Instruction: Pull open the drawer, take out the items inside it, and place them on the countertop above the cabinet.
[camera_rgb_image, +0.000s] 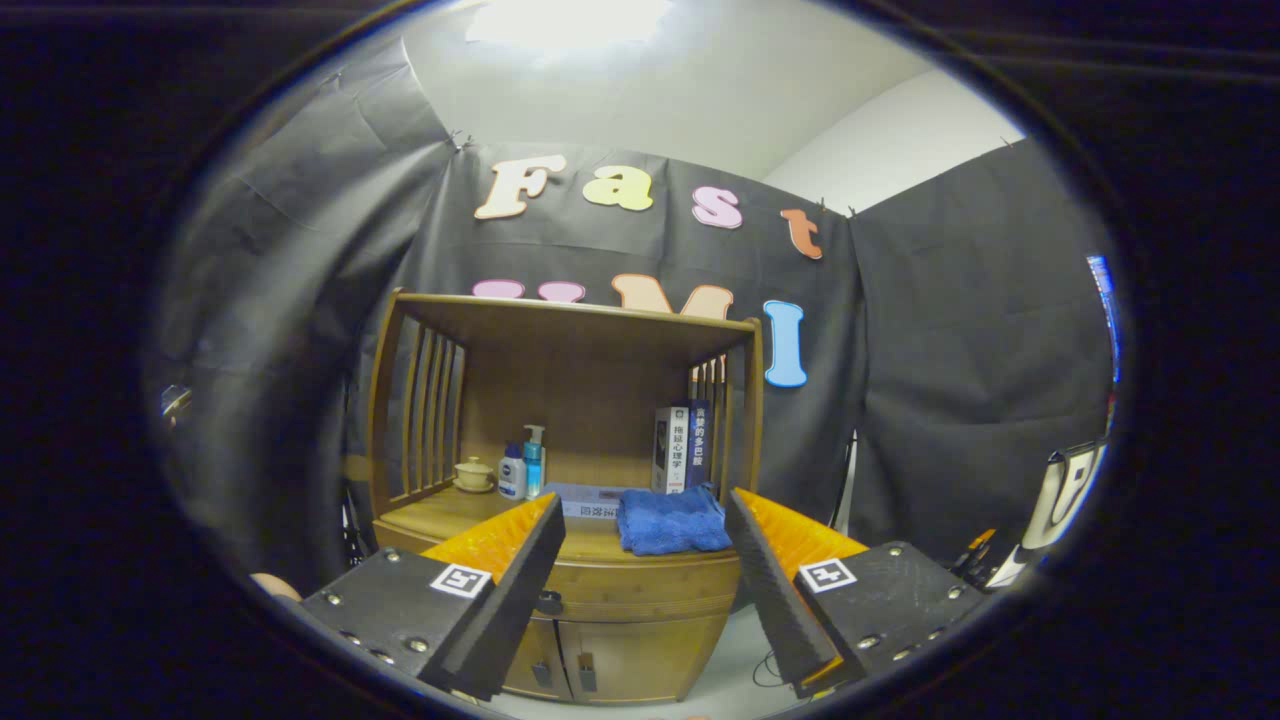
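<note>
A wooden cabinet (640, 650) stands just ahead of my fingers. Its drawer (645, 582) sits under the countertop (440, 515) and looks closed. The dark drawer knob (548, 602) peeks out beside my left finger. A folded blue towel (672, 520) lies on the countertop near its front edge, between my fingertips and a little beyond them. My gripper (645, 500) is open, with nothing between its fingers, and is held in front of the cabinet at countertop height. What is inside the drawer is hidden.
On the countertop under the wooden hutch (575, 320) stand a small lidded cup (474, 472), two bottles (523, 468), upright books (681, 450) and a flat book (590, 498). Two lower doors (600, 660) sit beneath the drawer. Cables (765, 668) lie on the floor to the right.
</note>
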